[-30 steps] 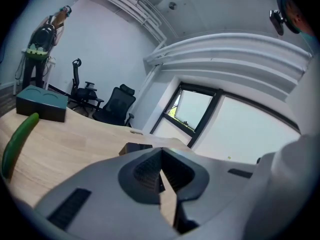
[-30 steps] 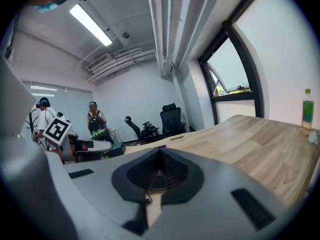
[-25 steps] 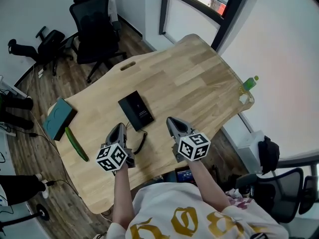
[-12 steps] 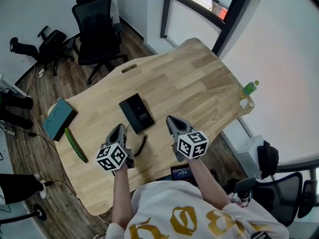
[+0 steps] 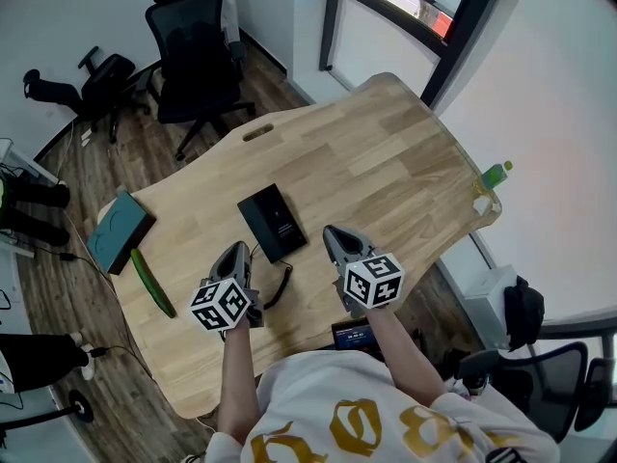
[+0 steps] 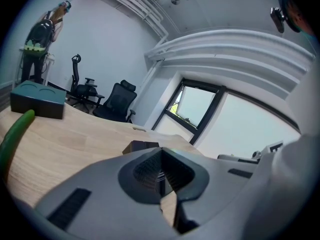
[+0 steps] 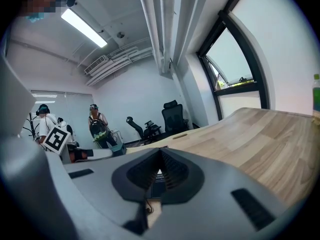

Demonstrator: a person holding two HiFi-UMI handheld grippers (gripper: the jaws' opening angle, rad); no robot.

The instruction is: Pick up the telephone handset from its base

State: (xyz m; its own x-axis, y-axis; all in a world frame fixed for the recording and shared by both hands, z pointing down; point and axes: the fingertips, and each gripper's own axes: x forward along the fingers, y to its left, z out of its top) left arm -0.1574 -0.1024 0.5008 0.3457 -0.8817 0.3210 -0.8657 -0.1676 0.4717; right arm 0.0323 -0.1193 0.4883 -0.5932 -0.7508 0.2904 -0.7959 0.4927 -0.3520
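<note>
The black telephone (image 5: 273,222) lies flat on the wooden table (image 5: 386,162) with the handset on its base. A dark cord (image 5: 281,286) curls from it toward the near edge. My left gripper (image 5: 234,255) hovers just near-left of the telephone with its jaws shut and nothing in them. In the left gripper view, the telephone (image 6: 141,146) shows as a dark block beyond the left gripper (image 6: 161,153). My right gripper (image 5: 334,233) is to the right of the telephone, apart from it, and its jaws also look shut and empty. The right gripper (image 7: 160,154) points along the tabletop.
A green cucumber (image 5: 152,283) and a teal box (image 5: 118,231) lie at the table's left end. A green bottle (image 5: 496,174) stands at the right corner. Black office chairs (image 5: 198,56) stand beyond the far edge. People stand in the background of the right gripper view.
My right gripper has edged a little toward the telephone. The left gripper has stayed where it was. The head view has shifted slightly.
</note>
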